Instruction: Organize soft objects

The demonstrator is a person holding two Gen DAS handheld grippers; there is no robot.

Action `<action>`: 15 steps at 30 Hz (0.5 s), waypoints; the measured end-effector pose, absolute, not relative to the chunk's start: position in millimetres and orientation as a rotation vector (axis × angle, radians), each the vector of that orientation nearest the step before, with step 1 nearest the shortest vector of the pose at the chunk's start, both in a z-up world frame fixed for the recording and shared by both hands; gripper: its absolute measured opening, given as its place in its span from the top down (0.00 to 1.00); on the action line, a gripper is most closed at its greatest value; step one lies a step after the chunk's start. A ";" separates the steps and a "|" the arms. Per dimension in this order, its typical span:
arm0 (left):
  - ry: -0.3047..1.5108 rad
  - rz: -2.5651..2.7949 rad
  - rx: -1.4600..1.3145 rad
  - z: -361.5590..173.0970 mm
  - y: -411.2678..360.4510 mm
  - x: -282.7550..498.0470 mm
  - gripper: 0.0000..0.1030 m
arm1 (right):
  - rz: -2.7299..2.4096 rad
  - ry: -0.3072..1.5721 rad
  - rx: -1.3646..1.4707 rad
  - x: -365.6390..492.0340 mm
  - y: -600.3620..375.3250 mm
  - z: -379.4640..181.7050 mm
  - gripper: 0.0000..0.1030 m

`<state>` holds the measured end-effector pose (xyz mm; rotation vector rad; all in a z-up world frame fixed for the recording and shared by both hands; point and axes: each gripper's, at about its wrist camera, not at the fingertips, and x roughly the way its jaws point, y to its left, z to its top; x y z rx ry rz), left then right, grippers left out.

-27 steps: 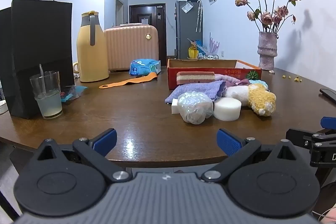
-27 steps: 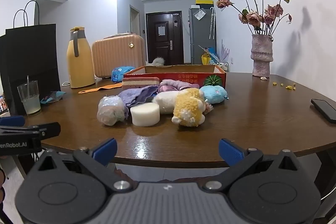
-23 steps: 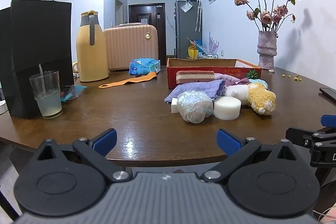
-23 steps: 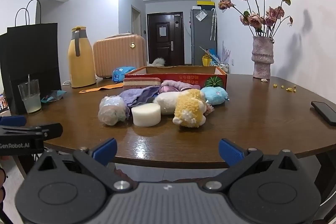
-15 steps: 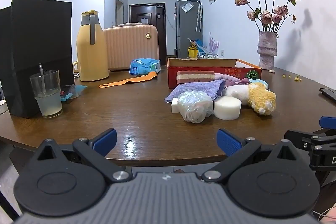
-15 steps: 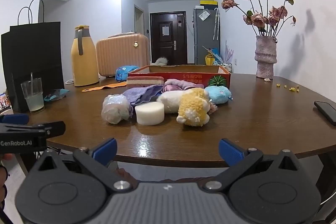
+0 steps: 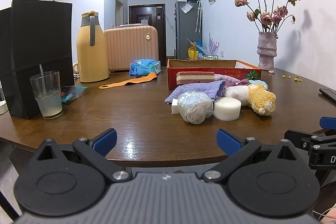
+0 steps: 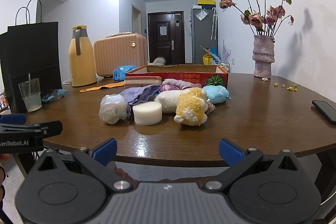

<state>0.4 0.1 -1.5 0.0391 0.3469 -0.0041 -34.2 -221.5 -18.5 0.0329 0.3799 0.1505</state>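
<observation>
Hovering at the near table edge [image 7: 147, 152] with left gripper [image 7: 167, 140] and right gripper [image 8: 167, 149] both spread wide and holding nothing, presumably lining up on soft items heaped before the red cardboard box [image 8: 178, 74]: one plastic-wrapped bundle [image 8: 113, 108], one round white sponge [image 8: 148, 113], one yellow plush [image 8: 192, 107], one blue plush [image 8: 216, 93], one layered sponge [image 8: 142, 81], one purple towel [image 8: 139, 93].

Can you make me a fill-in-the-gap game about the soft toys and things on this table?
1. The dried roses stand in a pink ____ by the wall.
2. The box behind the soft things has a ____ picture on its corner.
3. The glass stands in front of a ____ paper bag.
4. Both the left gripper and the right gripper are ____ and hold nothing.

Missing words: vase, watermelon, black, open
</observation>
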 end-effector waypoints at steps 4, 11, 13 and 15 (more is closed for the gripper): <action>0.348 -0.003 0.038 -1.2 0.5 -0.1 0.00 | 0.150 0.381 0.033 -34.2 -221.5 -18.5 0.00; 0.349 -0.006 0.043 -1.2 0.4 -0.1 0.00 | 0.152 0.384 0.035 -34.5 -221.8 -19.4 0.00; 0.348 -0.005 0.042 -1.3 0.5 -0.3 0.00 | 0.150 0.385 0.034 -33.8 -221.7 -19.8 0.00; 0.349 -0.005 0.041 -1.3 0.4 -0.2 0.00 | 0.149 0.385 0.037 -33.4 -222.3 -20.5 0.00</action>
